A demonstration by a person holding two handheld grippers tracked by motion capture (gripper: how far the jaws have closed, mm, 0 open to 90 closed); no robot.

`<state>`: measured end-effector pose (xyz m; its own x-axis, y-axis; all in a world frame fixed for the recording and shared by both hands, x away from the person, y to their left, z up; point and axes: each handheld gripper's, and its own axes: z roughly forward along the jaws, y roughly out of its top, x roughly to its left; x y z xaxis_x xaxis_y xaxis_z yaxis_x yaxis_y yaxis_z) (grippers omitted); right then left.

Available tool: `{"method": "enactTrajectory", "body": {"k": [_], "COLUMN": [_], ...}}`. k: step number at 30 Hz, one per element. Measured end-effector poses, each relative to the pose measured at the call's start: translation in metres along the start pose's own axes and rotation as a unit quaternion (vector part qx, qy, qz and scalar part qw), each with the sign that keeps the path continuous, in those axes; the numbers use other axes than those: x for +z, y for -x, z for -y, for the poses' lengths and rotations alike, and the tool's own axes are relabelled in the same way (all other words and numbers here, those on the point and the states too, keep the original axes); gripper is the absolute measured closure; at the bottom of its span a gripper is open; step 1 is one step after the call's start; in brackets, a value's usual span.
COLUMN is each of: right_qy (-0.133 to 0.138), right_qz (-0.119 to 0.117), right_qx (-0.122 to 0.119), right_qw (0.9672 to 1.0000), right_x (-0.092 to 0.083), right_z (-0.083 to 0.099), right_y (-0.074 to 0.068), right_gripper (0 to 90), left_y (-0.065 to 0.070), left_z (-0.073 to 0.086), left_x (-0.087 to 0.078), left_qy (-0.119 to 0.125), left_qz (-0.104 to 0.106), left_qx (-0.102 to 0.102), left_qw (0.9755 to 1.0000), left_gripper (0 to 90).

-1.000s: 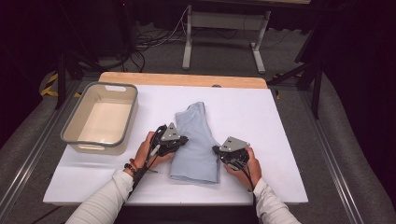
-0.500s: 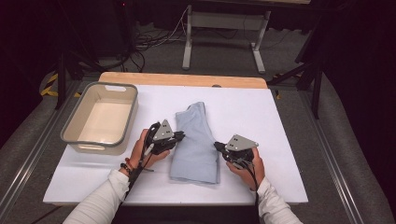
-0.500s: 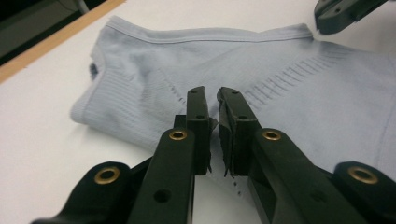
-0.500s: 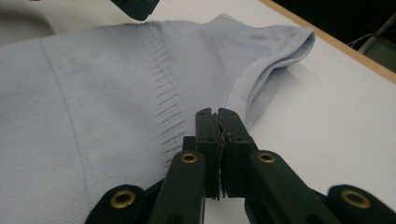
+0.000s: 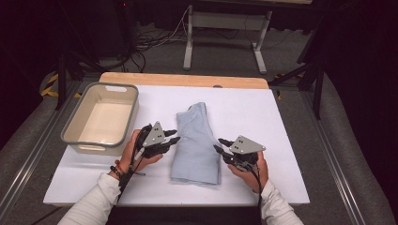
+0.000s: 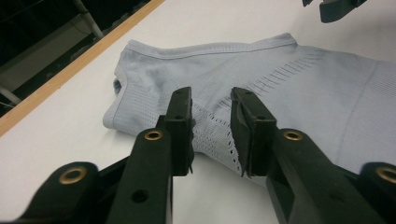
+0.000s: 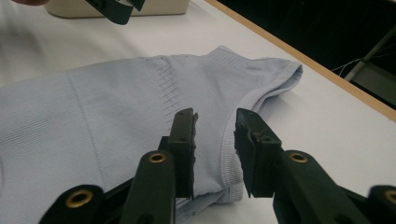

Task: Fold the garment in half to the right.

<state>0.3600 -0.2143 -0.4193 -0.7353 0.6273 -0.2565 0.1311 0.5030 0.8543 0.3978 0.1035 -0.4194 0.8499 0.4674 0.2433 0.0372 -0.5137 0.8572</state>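
One folded light-blue garment (image 5: 196,143) lies flat at the centre of the white counter (image 5: 263,112), its folded edges aligned, judged ready for a further fold or transfer. One beige bin (image 5: 101,118) stands at 9 o'clock of it, well apart. Two claws attend: left claw (image 5: 172,137) at the garment's 9 o'clock edge, right claw (image 5: 220,145) at its 3 o'clock edge. Both have just been opening and now stand released, with nothing gripped between the jaws.

Dark room, grey floor (image 5: 220,51), metal stand (image 5: 225,28)
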Motion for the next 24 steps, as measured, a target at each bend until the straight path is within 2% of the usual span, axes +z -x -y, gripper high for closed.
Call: {"method": "enactTrajectory", "body": {"k": [7,10,12,15,19,24], "right_qy": [0.007,0.008,0.012,0.018,0.026,0.031], "right_qz": [0.008,0.010,0.011,0.012,0.015,0.018], "right_qx": [-0.009,-0.007,-0.010,-0.009,-0.005,-0.009], "right_qw": [0.9999,0.9999,0.9998,0.9997,0.9995,0.9993], "right_x": [-0.006,-0.007,-0.011,-0.014,-0.020,-0.025], "right_z": [-0.002,-0.002,-0.001,-0.001,0.000,0.002], "right_y": [-0.004,-0.005,-0.005,-0.005,-0.005,-0.007], "right_gripper": [52.5,49.3,43.5,38.7,33.0,26.0], "left_y": [0.003,0.004,0.006,0.007,0.011,0.015], "left_z": [0.000,0.000,0.000,0.000,0.003,0.007], "left_x": [-0.005,-0.006,-0.007,-0.009,-0.015,-0.019], "left_qy": [0.006,0.007,0.007,0.008,0.013,0.016], "left_qz": [0.005,0.004,0.002,0.001,0.003,0.000], "left_qx": [0.012,0.014,0.015,0.022,0.022,0.023], "left_qw": [0.9999,0.9999,0.9999,0.9997,0.9997,0.9996], "left_gripper": [57.8,56.5,49.3,44.8,36.7,30.7]}}
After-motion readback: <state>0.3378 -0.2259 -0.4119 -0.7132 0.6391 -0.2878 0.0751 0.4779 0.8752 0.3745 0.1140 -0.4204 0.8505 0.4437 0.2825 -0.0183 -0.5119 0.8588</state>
